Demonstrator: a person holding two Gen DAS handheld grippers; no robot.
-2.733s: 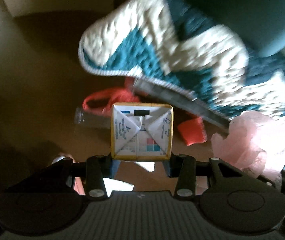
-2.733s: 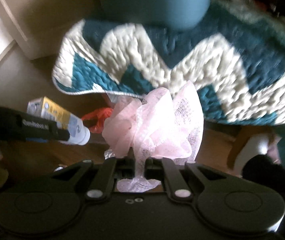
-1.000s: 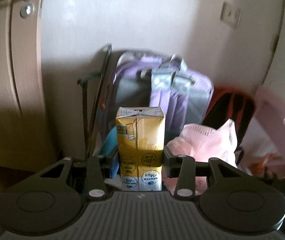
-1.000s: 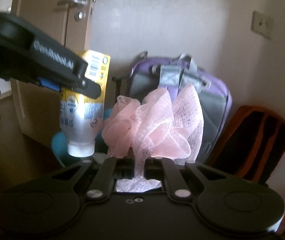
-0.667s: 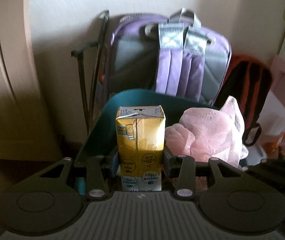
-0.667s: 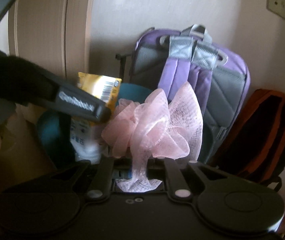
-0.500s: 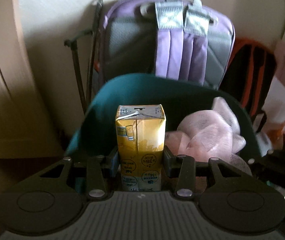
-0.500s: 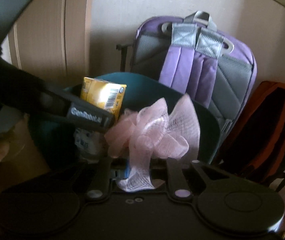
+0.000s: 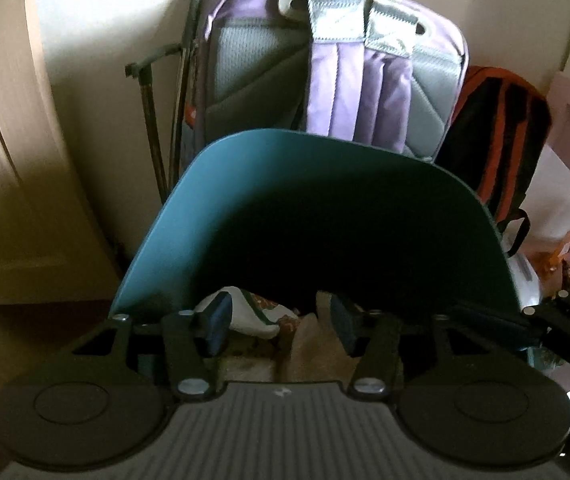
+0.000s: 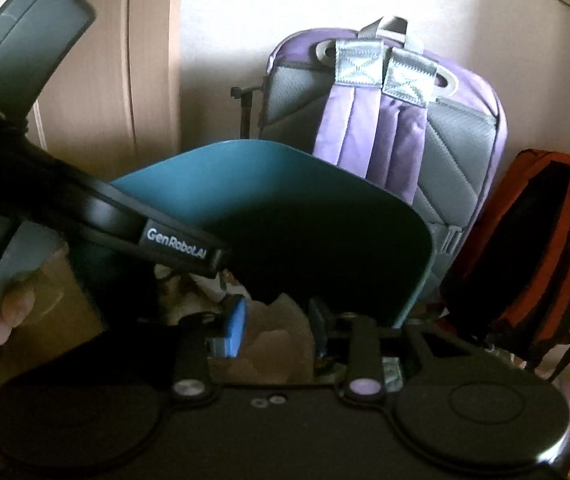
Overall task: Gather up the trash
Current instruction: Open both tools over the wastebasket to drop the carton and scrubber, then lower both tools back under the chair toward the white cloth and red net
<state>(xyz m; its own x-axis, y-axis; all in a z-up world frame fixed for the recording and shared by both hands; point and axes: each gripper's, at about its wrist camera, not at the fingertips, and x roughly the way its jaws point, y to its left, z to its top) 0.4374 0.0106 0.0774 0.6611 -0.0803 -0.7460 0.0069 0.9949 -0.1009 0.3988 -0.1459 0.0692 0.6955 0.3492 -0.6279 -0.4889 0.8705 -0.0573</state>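
A teal bin fills the middle of both views, its mouth just under both grippers. My left gripper hangs over that mouth with its jaws opening and nothing between them. Crumpled white trash lies in the bin below it. The yellow drink carton is out of sight. My right gripper is at the bin too, jaws opening. The pink mesh puff lies loose in the gap below its pads, not pressed. The left tool's black body crosses in front at the left.
A purple and grey backpack leans on the wall right behind the bin. An orange and black bag stands to its right, and a folded black stand to its left. A wooden door and a person's fingers are at the left.
Both grippers came down over the bin and their jaws spread. The carton has left the left gripper. The puff has dropped out of the right gripper's hold.
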